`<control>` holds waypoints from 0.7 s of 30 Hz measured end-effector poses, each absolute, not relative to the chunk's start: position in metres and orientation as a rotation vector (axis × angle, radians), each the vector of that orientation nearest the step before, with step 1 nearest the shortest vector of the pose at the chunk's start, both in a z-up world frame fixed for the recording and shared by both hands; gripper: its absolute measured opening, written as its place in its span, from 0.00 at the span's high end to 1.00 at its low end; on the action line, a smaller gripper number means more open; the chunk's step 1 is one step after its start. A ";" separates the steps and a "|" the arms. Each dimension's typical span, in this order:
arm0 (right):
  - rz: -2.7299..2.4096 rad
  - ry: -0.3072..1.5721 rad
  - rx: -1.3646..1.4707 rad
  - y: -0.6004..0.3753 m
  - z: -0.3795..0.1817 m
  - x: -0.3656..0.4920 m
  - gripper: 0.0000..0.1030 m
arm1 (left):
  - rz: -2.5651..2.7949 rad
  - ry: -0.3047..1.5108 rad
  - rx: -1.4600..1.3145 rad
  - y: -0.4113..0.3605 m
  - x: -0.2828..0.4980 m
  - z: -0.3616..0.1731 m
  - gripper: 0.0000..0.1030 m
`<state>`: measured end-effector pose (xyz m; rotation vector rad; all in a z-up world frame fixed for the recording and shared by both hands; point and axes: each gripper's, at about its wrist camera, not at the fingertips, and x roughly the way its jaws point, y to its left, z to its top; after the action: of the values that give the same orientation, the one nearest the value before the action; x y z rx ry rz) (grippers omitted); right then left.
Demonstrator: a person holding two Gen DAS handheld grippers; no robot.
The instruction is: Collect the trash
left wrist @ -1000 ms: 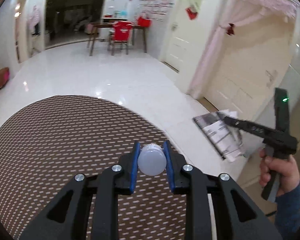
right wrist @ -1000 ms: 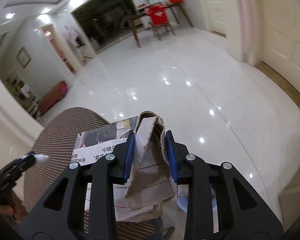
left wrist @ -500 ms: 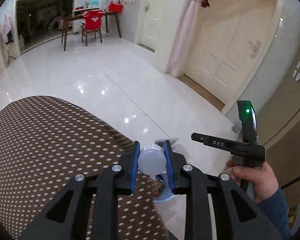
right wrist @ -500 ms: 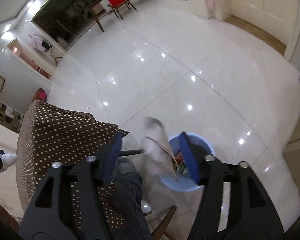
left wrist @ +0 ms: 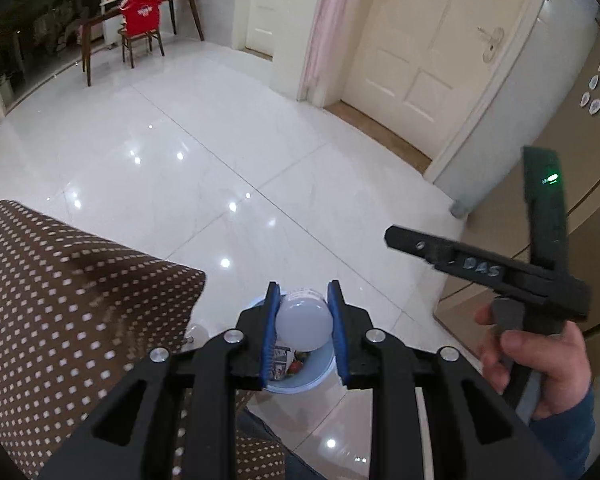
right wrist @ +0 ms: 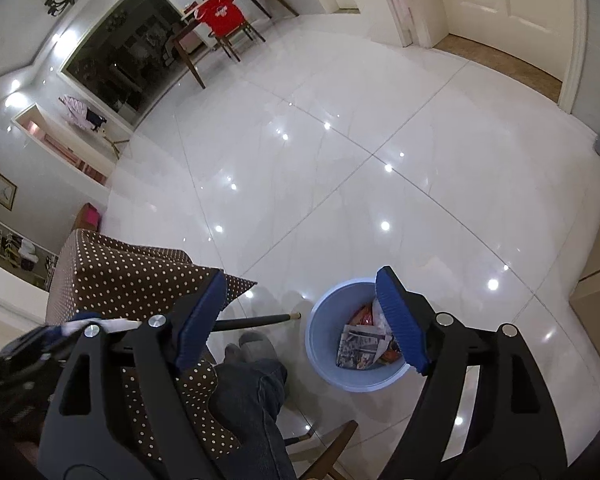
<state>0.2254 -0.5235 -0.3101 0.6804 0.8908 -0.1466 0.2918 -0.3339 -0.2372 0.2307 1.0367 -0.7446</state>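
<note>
Two tools were poised over the bin (right wrist: 356, 360) for dropping: the left tool (left wrist: 302, 316) was clamped on a bulb (left wrist: 302, 326), while the right tool (right wrist: 300, 316) was opening with nothing between its jaws.

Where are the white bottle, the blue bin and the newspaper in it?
white bottle (left wrist: 303, 327): left wrist view, on its rounded base between the gripper pads.
blue bin (right wrist: 320, 330): right wrist view, on its inner left wall.
newspaper (right wrist: 358, 348): right wrist view, on its printed page inside the bin.
</note>
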 end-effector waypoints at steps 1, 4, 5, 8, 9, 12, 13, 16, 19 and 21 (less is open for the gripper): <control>-0.148 0.887 0.682 -0.525 -0.309 0.225 0.26 | -0.748 1.044 0.238 -0.333 0.288 -0.242 0.77; -0.155 0.874 0.688 -0.528 -0.305 0.221 0.25 | -0.739 1.091 0.248 -0.340 0.295 -0.252 0.70; -0.157 0.870 0.690 -0.528 -0.304 0.221 0.24 | -0.736 1.102 0.241 -0.340 0.297 -0.254 0.53; -0.157 0.862 0.692 -0.530 -0.302 0.217 0.21 | -0.705 1.087 0.204 -0.336 0.299 -0.251 0.18; -0.157 0.860 0.691 -0.528 -0.301 0.217 0.19 | -0.704 1.077 0.199 -0.334 0.299 -0.249 0.18; -0.154 0.854 0.694 -0.525 -0.298 0.216 0.12 | -0.691 1.069 0.212 -0.331 0.296 -0.241 0.18; -0.155 0.854 0.694 -0.524 -0.296 0.216 0.10 | -0.683 1.062 0.213 -0.329 0.295 -0.239 0.16; -0.149 0.854 0.680 -0.518 -0.290 0.215 0.06 | -0.664 1.031 0.197 -0.319 0.286 -0.227 0.13; -0.148 0.858 0.638 -0.505 -0.278 0.214 0.06 | -0.652 0.976 0.173 -0.305 0.272 -0.210 0.12; -0.148 0.847 0.611 -0.494 -0.268 0.211 0.06 | -0.632 0.933 0.169 -0.295 0.260 -0.197 0.11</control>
<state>0.2115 -0.4938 -0.2679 0.6110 0.8468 -0.1479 0.2604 -0.2952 -0.1966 0.1692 0.9332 -0.6322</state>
